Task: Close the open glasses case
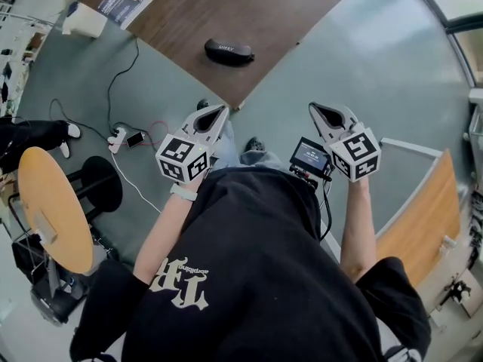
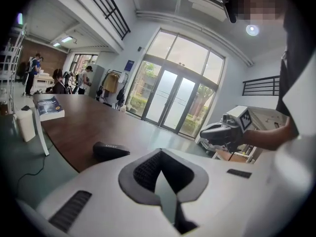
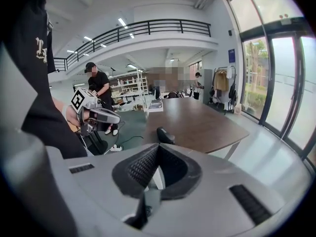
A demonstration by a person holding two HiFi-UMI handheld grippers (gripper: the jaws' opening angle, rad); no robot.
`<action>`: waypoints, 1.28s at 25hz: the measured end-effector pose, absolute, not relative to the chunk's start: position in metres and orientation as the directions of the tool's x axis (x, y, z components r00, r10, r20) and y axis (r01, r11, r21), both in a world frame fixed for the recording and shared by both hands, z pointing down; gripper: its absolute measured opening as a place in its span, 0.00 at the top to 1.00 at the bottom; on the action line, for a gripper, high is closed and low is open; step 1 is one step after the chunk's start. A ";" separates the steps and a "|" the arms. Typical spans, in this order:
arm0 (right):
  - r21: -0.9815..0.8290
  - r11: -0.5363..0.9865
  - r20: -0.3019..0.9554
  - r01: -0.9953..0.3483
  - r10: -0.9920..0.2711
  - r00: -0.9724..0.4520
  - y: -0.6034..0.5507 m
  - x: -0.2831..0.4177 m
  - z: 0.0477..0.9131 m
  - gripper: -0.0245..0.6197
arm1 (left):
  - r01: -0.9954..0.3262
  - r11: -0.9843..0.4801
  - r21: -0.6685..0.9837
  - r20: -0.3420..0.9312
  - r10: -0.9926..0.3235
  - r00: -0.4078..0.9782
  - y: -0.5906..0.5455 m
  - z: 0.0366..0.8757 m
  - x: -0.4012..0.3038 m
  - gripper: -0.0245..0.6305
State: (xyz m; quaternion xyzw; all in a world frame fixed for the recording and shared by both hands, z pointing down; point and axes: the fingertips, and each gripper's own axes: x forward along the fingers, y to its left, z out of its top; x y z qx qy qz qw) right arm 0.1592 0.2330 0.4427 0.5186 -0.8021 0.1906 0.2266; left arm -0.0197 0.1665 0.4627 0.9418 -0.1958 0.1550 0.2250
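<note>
**Q:** Status of the tongs?

**A:** My left tongs [image 1: 222, 111] and right tongs [image 1: 315, 108] are both closed, with nothing between them.

**Q:** Where is the target?

**A:** The glasses case [image 1: 229, 51] lies ahead on the bench [image 1: 287, 6], near its closest corner and well apart from both tongs. Its long axis runs crosswise to me. My left tongs are nearer.

**Q:** Any markings?

**A:** The case has white lettering, too small to read. The print on the far booklet [image 1: 122, 3] is also illegible.

A black, oblong glasses case [image 1: 229, 51] with small white lettering is seen lying flat near the brown desk's [image 1: 196, 6] corner, upper centre, apparently shut.
</note>
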 end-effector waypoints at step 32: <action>0.002 0.399 0.441 -0.917 -0.823 -0.357 0.244 -0.020 0.376 0.98 | -0.465 -0.843 0.271 0.328 -0.374 0.868 0.177 0.420 -0.180 0.96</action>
